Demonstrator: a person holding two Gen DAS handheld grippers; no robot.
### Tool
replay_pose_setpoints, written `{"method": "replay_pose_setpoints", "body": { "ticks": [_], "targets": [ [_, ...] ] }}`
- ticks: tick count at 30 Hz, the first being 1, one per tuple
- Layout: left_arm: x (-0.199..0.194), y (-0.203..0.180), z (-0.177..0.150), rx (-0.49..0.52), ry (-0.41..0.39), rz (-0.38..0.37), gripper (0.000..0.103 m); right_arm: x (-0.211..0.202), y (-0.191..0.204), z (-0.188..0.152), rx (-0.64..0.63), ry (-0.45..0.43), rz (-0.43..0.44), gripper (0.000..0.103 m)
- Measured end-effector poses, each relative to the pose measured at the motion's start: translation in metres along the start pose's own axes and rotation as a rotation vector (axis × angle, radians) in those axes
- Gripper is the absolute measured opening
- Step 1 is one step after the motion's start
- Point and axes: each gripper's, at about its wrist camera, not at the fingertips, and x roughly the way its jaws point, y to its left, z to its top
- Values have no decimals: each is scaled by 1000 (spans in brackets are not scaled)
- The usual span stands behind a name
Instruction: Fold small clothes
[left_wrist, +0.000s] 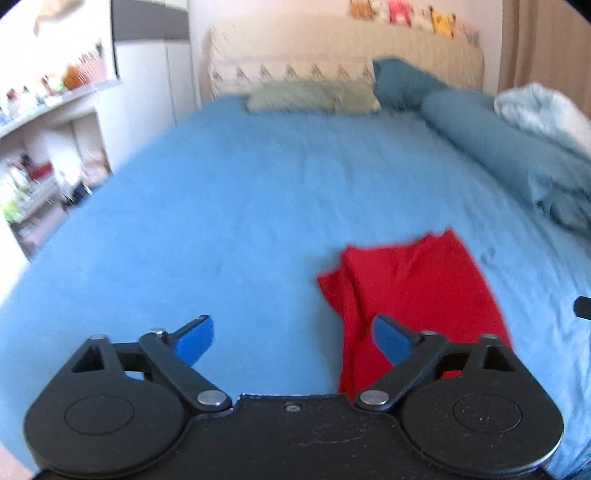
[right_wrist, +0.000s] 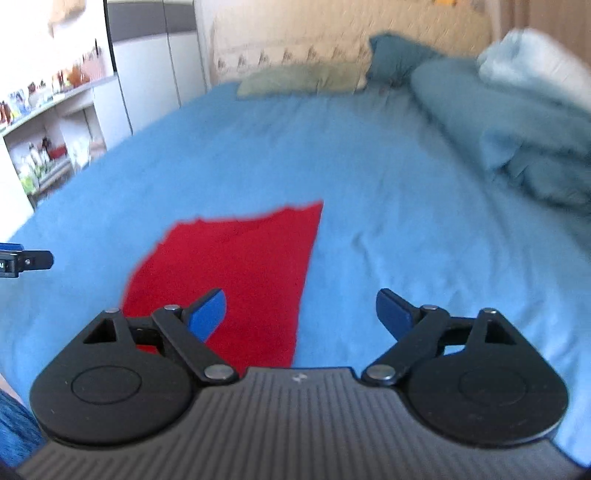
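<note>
A small red garment (left_wrist: 413, 291) lies flat on the blue bedsheet (left_wrist: 240, 206), its left side bunched into a fold. My left gripper (left_wrist: 291, 339) hangs above the sheet with jaws wide open and nothing between them; its right pad (left_wrist: 391, 339) overlaps the cloth's left edge in the picture. In the right wrist view the same red garment (right_wrist: 240, 266) spreads left of centre. My right gripper (right_wrist: 301, 314) is open and empty, lifted off the cloth, its left pad (right_wrist: 208, 317) over the red fabric. The tip of the left gripper (right_wrist: 26, 260) shows at the left edge.
Pillows (left_wrist: 310, 96) and a headboard (left_wrist: 332, 48) stand at the far end. A rolled teal duvet (left_wrist: 498, 147) and a pale blue blanket (left_wrist: 543, 110) run along the right side. Shelves (left_wrist: 40, 158) with small items stand left of the bed.
</note>
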Motion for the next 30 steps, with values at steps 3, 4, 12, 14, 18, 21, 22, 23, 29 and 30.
{"method": "replay_pose_setpoints", "body": {
  "ticks": [3,4,12,14,18,21,22,23,29,30],
  "targets": [
    [-47,-5,2,14,-58,36,103,-54,11,12,30,-60,-29,103],
    [-60,-8,1,24,-68,47,103,-70,15,13,33,-70,-35,103],
    [-124,-28,-41,53,-47,-15,103,-142,59,-8,1,13,-130,103],
    [-132,-35,-53,73,-28,-21,103,-147,66,-22,8,39,-137,103],
    [-136,-41,-73,88,-10,-18,103,-151,71,-48,14,89,-158,103],
    [-137,-40,-82,81,1,-18,103,-153,70,-65,59,125,-158,103],
    [-138,-40,-86,82,6,-23,103,-154,70,-69,72,132,-157,103],
    [-138,-40,-89,87,11,-30,103,-154,69,-73,83,140,-159,103],
    [-139,-36,-102,76,27,-36,103,-155,72,-85,66,161,-180,103],
    [-140,-35,-102,73,27,-34,103,-155,73,-86,64,163,-183,103]
  ]
}}
